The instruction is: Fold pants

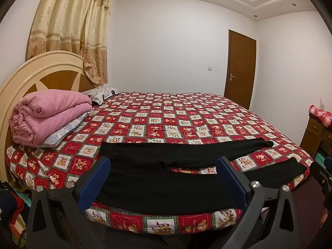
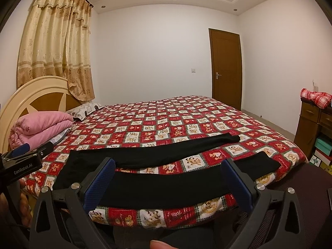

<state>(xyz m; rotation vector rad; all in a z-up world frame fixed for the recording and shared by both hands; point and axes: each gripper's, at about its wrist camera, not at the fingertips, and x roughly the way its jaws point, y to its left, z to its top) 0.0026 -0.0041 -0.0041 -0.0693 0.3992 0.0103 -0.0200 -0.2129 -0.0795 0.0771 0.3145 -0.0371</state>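
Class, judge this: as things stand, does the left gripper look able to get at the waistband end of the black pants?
Probably yes: the left gripper is open, the pants lie flat on the bed, nothing between.

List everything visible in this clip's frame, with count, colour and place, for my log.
pants: 1, black, spread flat along the bed's near edge, legs apart
bedspread: 1, red and white check, covering the bed
quilt: 1, pink, folded by the headboard
pillow: 1, grey patterned, behind the quilt
headboard: 1, cream and brown, left
curtain: 1, beige, left wall
door: 1, brown, closed, far right
cabinet: 1, brown, right, red checked cloth on top
left gripper: open, above pants
right gripper: open, above pants
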